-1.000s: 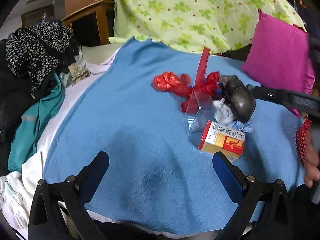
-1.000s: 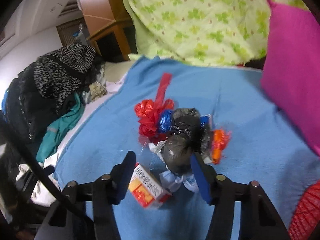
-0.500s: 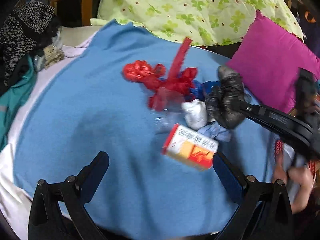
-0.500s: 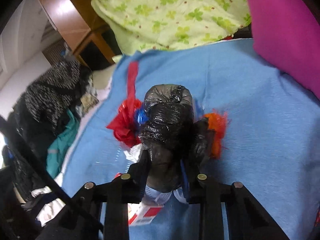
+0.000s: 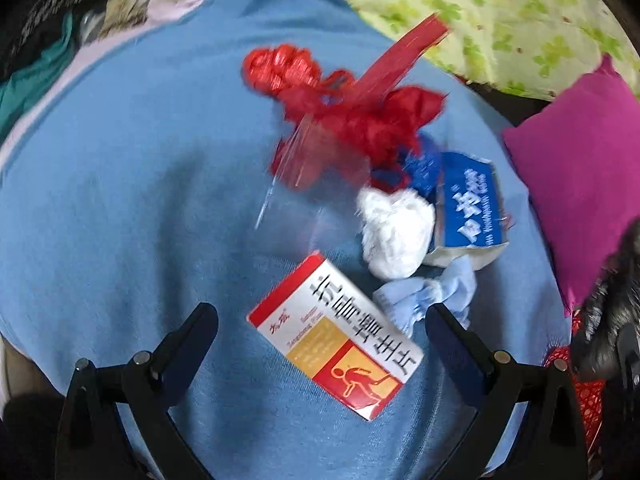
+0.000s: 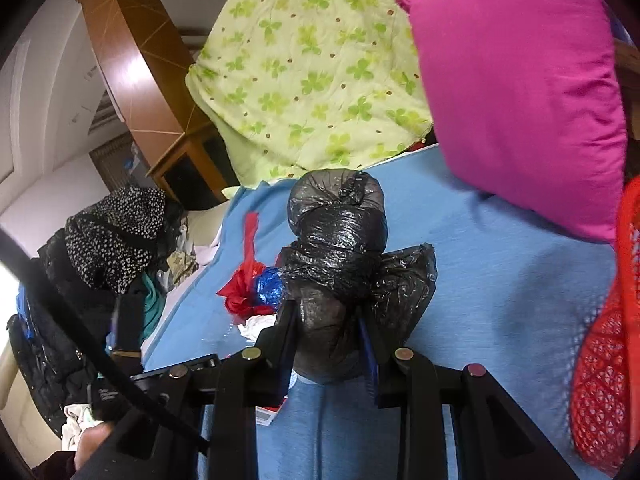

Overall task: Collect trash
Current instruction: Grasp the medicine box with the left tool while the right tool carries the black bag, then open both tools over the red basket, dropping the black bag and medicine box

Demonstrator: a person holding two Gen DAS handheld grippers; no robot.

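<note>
Trash in hand: knotted black bag (image 6: 338,264), pinched low down by the right gripper (image 6: 326,344); jaws have just closed tight on it, and it is lifted clear of the blue blanket (image 6: 500,280).
Left gripper (image 5: 320,332): jaws wide, nothing held, straddling the red-and-white box (image 5: 336,336) from above without touching it.
Remaining trash: white wad (image 5: 394,232), pale blue wrapper (image 5: 428,296), blue carton (image 5: 468,208), red plastic bag (image 5: 344,112), all clustered on the bed.
Drop-off: red mesh basket (image 6: 604,360), at the right edge.
Risk: slick film could slip out of the pinch in transit; loose bag tail could snag the basket rim.
Risk 2: the box lies diagonally to the jaws, so closing may twist or skid it.
Labels: Chinese characters on the box and carton; Latin small print blurred.
</note>
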